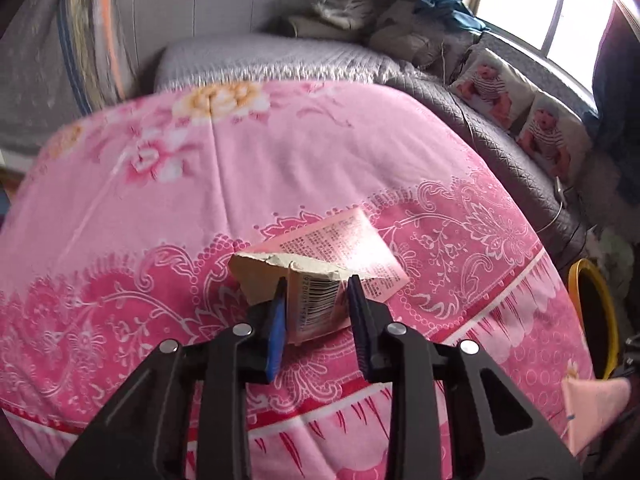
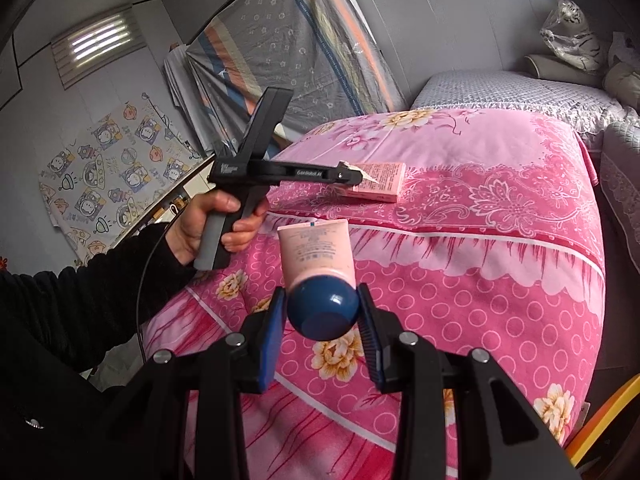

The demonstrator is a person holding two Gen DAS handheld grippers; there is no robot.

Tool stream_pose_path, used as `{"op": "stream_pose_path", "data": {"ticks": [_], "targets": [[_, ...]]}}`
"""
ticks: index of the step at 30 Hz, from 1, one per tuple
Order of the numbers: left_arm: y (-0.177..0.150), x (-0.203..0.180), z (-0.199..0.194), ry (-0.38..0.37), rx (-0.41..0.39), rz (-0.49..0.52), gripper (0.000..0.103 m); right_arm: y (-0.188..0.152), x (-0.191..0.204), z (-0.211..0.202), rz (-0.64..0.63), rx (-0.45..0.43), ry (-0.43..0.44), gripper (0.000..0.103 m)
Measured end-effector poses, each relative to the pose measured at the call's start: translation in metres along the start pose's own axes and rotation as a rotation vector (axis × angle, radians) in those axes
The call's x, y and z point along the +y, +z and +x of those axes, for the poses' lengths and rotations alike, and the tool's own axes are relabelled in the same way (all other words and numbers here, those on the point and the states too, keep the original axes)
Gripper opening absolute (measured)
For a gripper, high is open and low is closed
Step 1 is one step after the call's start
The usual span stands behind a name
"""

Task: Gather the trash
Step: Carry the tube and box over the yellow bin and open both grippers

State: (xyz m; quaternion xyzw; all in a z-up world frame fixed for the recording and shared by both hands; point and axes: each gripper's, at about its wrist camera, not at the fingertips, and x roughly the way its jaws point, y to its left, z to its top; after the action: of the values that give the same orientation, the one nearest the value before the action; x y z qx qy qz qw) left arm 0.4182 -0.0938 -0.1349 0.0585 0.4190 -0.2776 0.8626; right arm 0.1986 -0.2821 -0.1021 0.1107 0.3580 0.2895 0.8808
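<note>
A: What does the left gripper [image 1: 316, 292] have between its jaws?

B: The torn end of a flat pink cardboard box [image 1: 344, 252] with fine print and a barcode. The blue pads sit against the barcoded flap on both sides, so the jaws are narrowed onto it. The rest of the box lies on the bed, stretching away from the gripper.

A: And the right gripper [image 2: 322, 312]?

B: Its jaws are pinched on the round dark blue cap of a pale pink squeeze tube [image 2: 316, 252]. The tube points away from the camera, raised above the bedding.

A: Where is all this?

B: Over a bed covered by a pink floral quilt [image 1: 280, 152] with a darker pink lace-pattern band. From the right wrist view, a hand [image 2: 208, 224] in a black sleeve grips the left tool's handle, its tip at the box near the quilt's patterned band.

A: Anything further out?

B: A yellow-rimmed bin [image 1: 592, 316] stands beside the bed at the right edge, and a grey quilted bedspread [image 1: 264, 60] lies beyond the pink quilt.
</note>
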Motion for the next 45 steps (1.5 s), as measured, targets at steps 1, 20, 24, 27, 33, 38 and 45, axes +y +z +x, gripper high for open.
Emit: {"op": "stream_pose_path", "data": {"ticks": [1,20,24,27,33,38,45], "targets": [[-0.001,-0.002,-0.006,-0.002,-0.011,0.003,0.026,0.0,0.002,-0.004,0.002,-0.008,-0.004,0.033],[-0.023,-0.204,-0.159,-0.121,-0.338,0.305,0.026,-0.061,-0.04,-0.185,0.23,-0.338,-0.508,0.033],[-0.026,-0.259,-0.165,-0.171,-0.362,0.384,0.026,-0.087,-0.064,-0.217,0.325,-0.372,-0.697,0.033],[-0.03,-0.296,-0.163,-0.187,-0.376,0.442,0.027,-0.102,-0.078,-0.224,0.359,-0.361,-0.775,0.033],[-0.031,-0.353,-0.136,-0.229,-0.342,0.481,0.027,-0.135,-0.111,-0.228,0.474,-0.308,-0.814,0.033],[-0.032,-0.394,-0.091,-0.286,-0.264,0.483,0.027,-0.149,-0.125,-0.23,0.522,-0.273,-0.839,0.034],[-0.031,-0.394,-0.058,-0.36,-0.175,0.325,0.075,-0.162,-0.117,-0.257,0.594,-0.316,-0.997,0.062]]}}
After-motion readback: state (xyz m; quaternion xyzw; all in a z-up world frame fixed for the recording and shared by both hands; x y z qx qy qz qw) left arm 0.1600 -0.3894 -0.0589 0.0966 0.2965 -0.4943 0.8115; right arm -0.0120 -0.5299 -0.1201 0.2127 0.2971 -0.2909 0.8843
